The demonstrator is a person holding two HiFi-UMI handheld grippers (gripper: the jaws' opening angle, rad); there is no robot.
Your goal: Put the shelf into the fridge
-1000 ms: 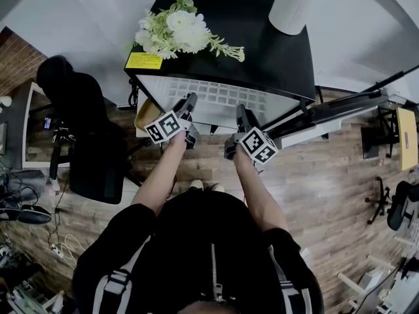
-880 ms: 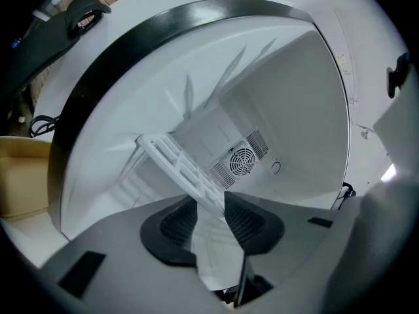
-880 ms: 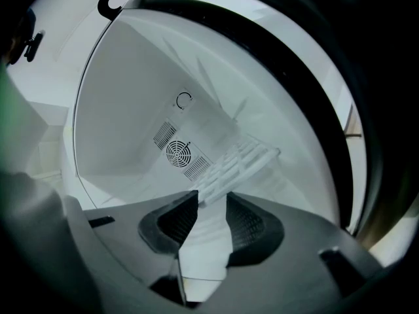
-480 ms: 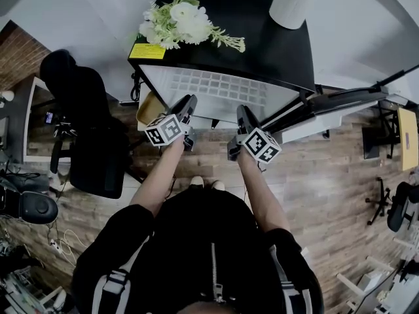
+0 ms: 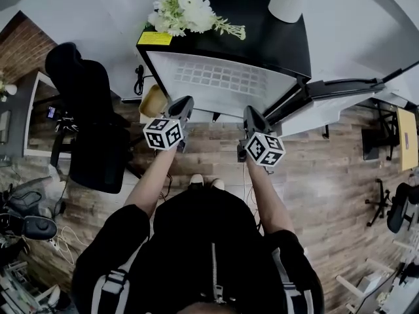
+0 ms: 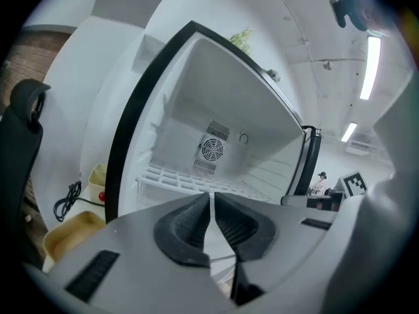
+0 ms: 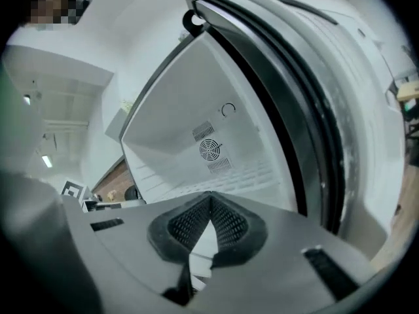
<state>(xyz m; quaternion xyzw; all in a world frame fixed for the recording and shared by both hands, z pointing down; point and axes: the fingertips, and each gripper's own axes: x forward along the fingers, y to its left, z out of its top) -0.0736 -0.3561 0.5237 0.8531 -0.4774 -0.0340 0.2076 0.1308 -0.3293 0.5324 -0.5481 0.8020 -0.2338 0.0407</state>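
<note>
Shelf [image 5: 222,82] edge lies clamped in left gripper [image 5: 187,101] and right gripper [image 5: 251,110] jaws.

The head view looked steeply down on the fridge [image 5: 249,38] from above, whereas the left gripper view, from low left, and the right gripper view, from beside the door [image 7: 327,97] at right, faced closely into its open cavity, sharing the rear fan grille [image 6: 211,150] and shelf [image 6: 170,177].
</note>
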